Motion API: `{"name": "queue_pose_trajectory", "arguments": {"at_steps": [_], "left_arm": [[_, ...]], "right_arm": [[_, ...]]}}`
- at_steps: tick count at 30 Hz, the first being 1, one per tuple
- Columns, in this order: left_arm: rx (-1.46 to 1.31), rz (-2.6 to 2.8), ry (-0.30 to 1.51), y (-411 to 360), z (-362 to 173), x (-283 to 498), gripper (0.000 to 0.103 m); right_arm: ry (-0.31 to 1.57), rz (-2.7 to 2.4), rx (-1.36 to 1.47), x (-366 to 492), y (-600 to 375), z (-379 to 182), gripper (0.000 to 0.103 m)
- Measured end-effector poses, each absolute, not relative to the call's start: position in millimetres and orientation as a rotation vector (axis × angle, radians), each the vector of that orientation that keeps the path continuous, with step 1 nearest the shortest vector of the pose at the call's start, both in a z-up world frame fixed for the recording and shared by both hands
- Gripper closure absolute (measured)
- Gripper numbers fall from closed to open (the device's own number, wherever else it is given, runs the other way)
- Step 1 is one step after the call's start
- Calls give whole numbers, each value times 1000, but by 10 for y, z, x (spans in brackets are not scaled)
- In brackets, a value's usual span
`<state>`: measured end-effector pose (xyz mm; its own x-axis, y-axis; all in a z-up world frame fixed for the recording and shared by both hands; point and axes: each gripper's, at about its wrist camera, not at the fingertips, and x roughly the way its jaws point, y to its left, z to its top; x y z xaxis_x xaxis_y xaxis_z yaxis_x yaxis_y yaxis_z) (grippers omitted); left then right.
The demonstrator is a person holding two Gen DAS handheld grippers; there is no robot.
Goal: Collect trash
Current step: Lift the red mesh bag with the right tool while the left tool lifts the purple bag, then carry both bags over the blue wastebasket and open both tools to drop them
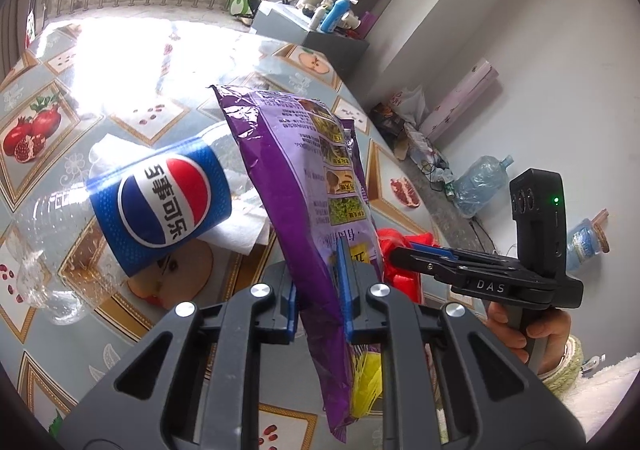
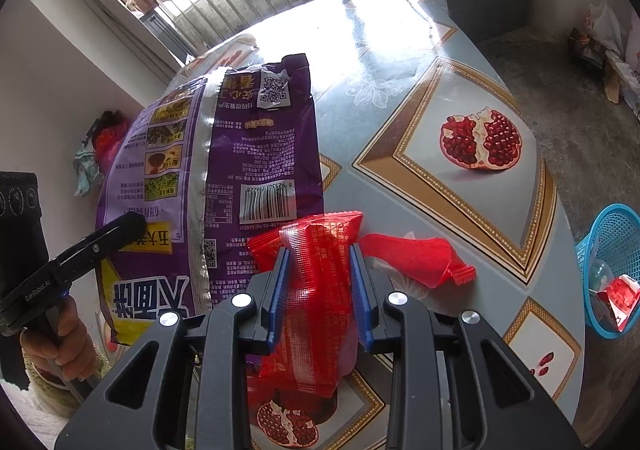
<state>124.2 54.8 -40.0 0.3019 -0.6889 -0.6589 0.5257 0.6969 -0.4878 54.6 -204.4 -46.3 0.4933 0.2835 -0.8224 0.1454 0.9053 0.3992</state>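
Observation:
My left gripper [image 1: 320, 282] is shut on a large purple snack bag [image 1: 304, 177] and holds it upright above the table; the bag also shows in the right wrist view [image 2: 240, 169]. My right gripper [image 2: 320, 282] is shut on a red wrapper [image 2: 316, 290], lifted over the table. A second red wrapper [image 2: 416, 258] lies on the table just beyond it. An empty Pepsi bottle [image 1: 160, 205] lies on its side on a white tissue [image 1: 240, 230]. A blue trash basket [image 2: 612, 270] stands on the floor at the right, with a red wrapper inside.
The round table [image 2: 440, 61] has a fruit-patterned cloth. A grey cabinet [image 1: 320, 37] with bottles stands beyond it. Clutter and a water jug [image 1: 480, 181] lie on the floor by the wall. A barred window is behind.

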Motion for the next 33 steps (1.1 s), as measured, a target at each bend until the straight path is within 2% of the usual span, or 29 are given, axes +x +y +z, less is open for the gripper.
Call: {"name": "queue_pose_trajectory", "arguments": {"at_steps": [19, 33], "left_arm": [[-183, -884, 852, 473, 37, 1054, 91], [-105, -982, 787, -71, 359, 932, 93]], "right_arm": [[897, 71, 558, 173, -2482, -12, 74], [762, -12, 646, -234, -3025, 212, 74]]}}
